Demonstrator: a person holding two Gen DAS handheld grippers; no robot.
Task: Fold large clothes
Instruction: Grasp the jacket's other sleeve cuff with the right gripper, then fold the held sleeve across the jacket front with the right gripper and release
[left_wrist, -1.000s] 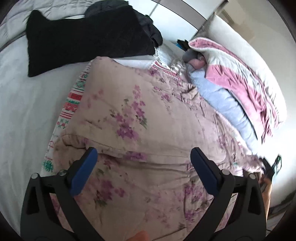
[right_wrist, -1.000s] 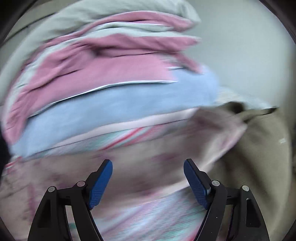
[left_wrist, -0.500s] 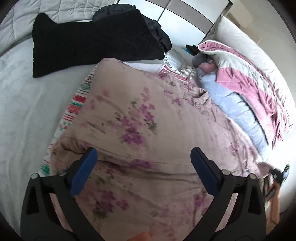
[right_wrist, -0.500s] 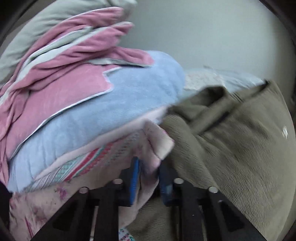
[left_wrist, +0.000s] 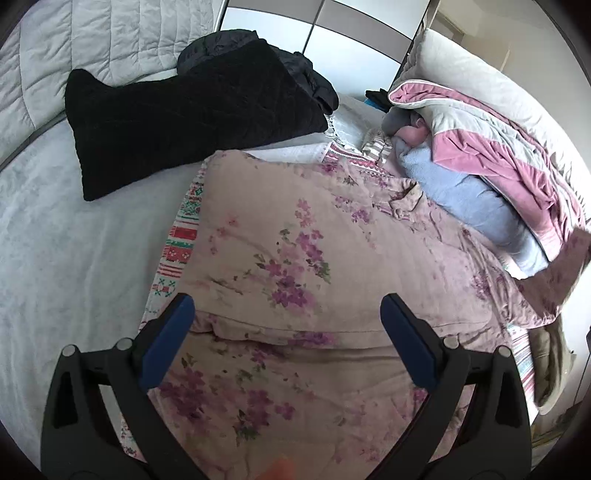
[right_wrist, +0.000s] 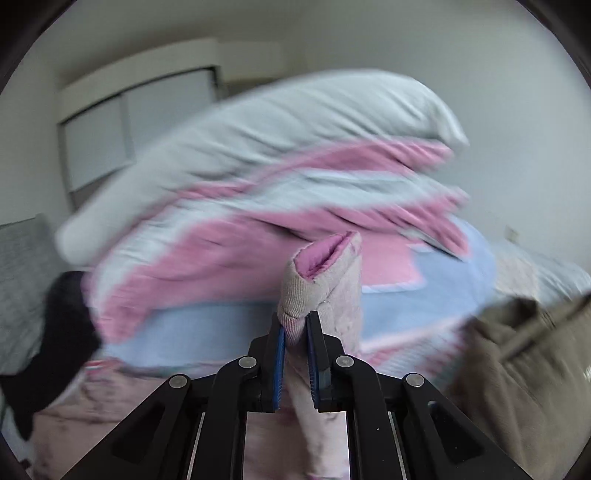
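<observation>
A bedroom scene seen from two handheld grippers. The right gripper (right_wrist: 295, 332) is clenched on a corner of a pink floral quilt (left_wrist: 295, 240), its blue pads (right_wrist: 279, 350) pinching a rolled tuft of cloth that sticks up just past the tips. Holding a corner this way gives a firm handle for drawing that edge across to make a fold. Beyond the pinched corner, blurred, sits a pile of bedding (right_wrist: 258, 184) in grey, pink and pale blue, and off to the right of the tool lies an olive-brown garment (right_wrist: 517, 369).

The left gripper (left_wrist: 286, 339) hangs released, jaws wide apart with nothing between them, over the near part of the quilt, which lies spread on a bed (left_wrist: 74, 240). It looks poised to take the near edge. Ahead and to its left lies a black garment (left_wrist: 184, 122).
</observation>
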